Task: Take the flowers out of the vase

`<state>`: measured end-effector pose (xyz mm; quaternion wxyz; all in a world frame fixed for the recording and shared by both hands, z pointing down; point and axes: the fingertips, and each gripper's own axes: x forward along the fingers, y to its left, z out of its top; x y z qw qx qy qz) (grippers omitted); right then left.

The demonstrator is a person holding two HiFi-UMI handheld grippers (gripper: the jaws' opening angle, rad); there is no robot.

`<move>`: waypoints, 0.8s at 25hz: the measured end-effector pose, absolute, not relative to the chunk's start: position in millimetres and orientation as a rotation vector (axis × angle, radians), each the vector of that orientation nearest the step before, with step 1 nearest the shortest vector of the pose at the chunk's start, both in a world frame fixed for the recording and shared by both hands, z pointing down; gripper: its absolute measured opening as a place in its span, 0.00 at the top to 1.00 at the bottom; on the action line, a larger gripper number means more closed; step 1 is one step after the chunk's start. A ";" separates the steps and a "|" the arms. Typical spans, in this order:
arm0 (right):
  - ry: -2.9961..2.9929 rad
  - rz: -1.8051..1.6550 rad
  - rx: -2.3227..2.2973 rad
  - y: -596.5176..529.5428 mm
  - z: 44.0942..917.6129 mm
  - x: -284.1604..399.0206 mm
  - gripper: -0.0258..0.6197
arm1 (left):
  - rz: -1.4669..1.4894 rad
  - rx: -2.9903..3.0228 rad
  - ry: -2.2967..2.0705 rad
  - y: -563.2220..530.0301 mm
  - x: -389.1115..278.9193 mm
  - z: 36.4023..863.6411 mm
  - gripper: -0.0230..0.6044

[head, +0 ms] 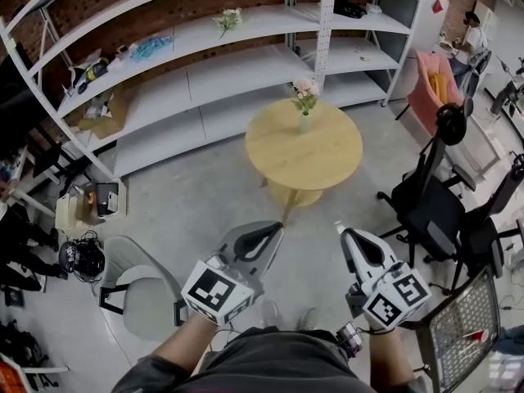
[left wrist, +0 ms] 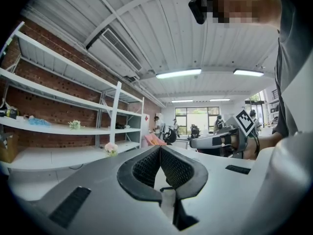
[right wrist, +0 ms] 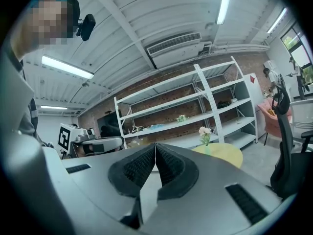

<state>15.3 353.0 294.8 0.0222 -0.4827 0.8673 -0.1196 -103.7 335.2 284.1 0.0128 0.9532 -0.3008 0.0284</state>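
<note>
The left claw (left wrist: 160, 148) is seen pressed together, its ribbed pads (left wrist: 146, 167) meeting at the tips with nothing between them. The right claw (right wrist: 155, 145) is likewise shut tight and empty. Both are held level and side by side, low in the head view, just ahead of the person's torso (head: 270, 363). They are pointed toward a round wooden table (head: 315, 166), which stands well apart from them across a grey floor (head: 196, 211).

The flowers (head: 306, 89), pale pink with green leaves, are seen upright in a small pale green vase (head: 304, 122), which is set near the far edge of the table. Neither claw is in touch with the flowers or the vase.

Behind the table, long white shelving (head: 229, 65) is set against a brick wall (head: 164, 11), and a second bunch of flowers (head: 228, 19) is laid on an upper shelf. Black office chairs (head: 426, 207) are placed to the right of the table, and a grey chair (head: 143, 297) is seen at the lower left.
</note>
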 end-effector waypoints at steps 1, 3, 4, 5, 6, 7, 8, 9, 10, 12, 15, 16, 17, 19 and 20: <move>2.679 -0.366 -1.501 353.3 293.8 12.6 0.94 | 0.087 2.973 -0.933 334.6 -107.3 283.9 0.95; 2.665 -0.355 -1.510 353.7 292.6 8.4 0.94 | 0.090 2.980 -0.925 334.0 -112.8 285.4 0.95; 2.660 -0.349 -1.514 353.5 292.7 6.4 0.94 | 0.090 2.984 -0.922 333.4 -115.2 286.3 0.95; 2.657 -0.345 -1.516 352.9 293.0 4.5 0.94 | 0.087 2.988 -0.919 332.1 -117.5 286.9 0.95; 2.653 -0.344 -1.518 351.7 293.1 2.7 0.94 | 0.084 2.989 -0.917 330.5 -119.9 286.9 0.95; 2.650 -0.346 -1.519 350.3 293.1 1.3 0.94 | 0.083 2.989 -0.916 328.8 -122.2 286.6 0.95; 2.647 -0.349 -1.521 348.9 293.0 0.5 0.94 | 0.083 2.989 -0.916 327.1 -124.2 286.3 0.95; 2.644 -0.352 -1.522 347.6 293.0 0.2 0.94 | 0.084 2.986 -0.917 325.3 -126.1 286.3 0.95; 2.640 -0.354 -1.525 346.3 293.0 0.2 0.94 | 0.086 2.983 -0.919 323.2 -128.0 286.5 0.95; 2.632 -0.360 -1.530 343.0 293.6 0.4 0.94 | 0.090 2.976 -0.924 318.3 -131.2 287.4 0.95; 2.625 -0.375 -1.533 336.2 296.0 0.9 0.94 | 0.088 2.968 -0.925 311.8 -133.0 289.2 0.95; 2.624 -0.379 -1.532 332.6 296.3 1.4 0.94 | 0.090 2.966 -0.924 309.2 -132.7 289.7 0.95; 2.624 -0.382 -1.531 328.4 296.4 2.0 0.94 | 0.094 2.965 -0.923 306.0 -132.2 290.3 0.95; 2.626 -0.387 -1.523 319.8 296.7 3.2 0.94 | 0.100 2.960 -0.927 298.4 -130.7 291.7 0.95; 2.629 -0.389 -1.517 315.2 296.9 4.2 0.94 | 0.100 2.956 -0.931 294.1 -129.5 292.5 0.95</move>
